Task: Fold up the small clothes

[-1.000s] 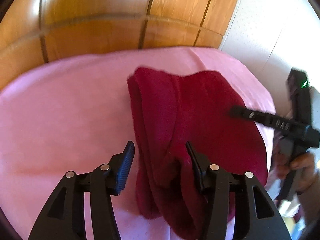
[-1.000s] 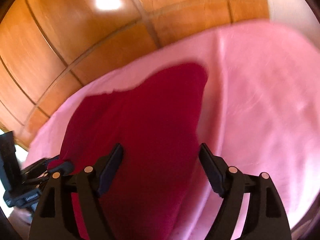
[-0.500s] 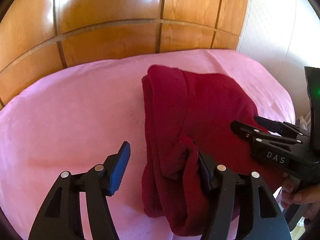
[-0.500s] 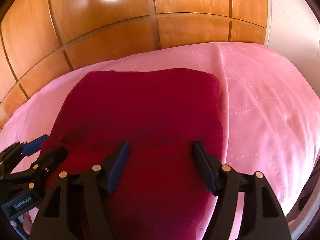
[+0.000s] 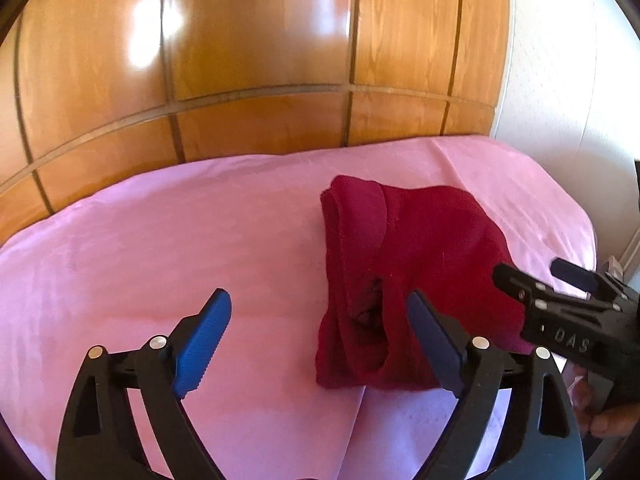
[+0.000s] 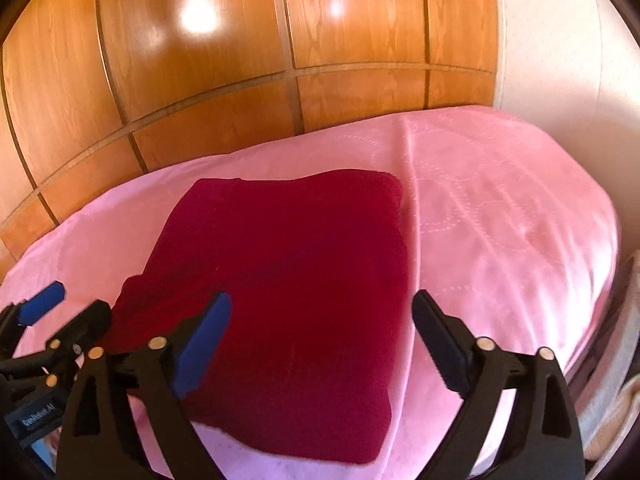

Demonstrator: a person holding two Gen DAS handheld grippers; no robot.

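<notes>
**A:** Where do your tongs stand right now?

**B:** Your left tongs (image 5: 320,340) are spreading apart and grasp nothing; the right-hand pad hangs over the near left edge of the red garment (image 5: 404,272), the blue left-hand pad over bare sheet. Your right tongs (image 6: 322,340) are spreading too, released, with the garment's near right part below the gap and no pad pressing on it.

**A:** And the garment itself?

**B:** You have it lying folded on the bed's pink sheet (image 5: 160,264), a thick, roughly rectangular bundle. From your left tongs you see its left side, where stacked layers and a loose dark pocket of cloth show at the near end. From your right tongs its top looks flat and smooth. It sits towards the bed's far edge, nearer the right corner than the left.

**A:** What lies beyond?

**B:** Glossy wooden panels (image 6: 240,80) rise behind the bed's far edge, and a pale wall (image 6: 560,80) stands past the right corner.
</notes>
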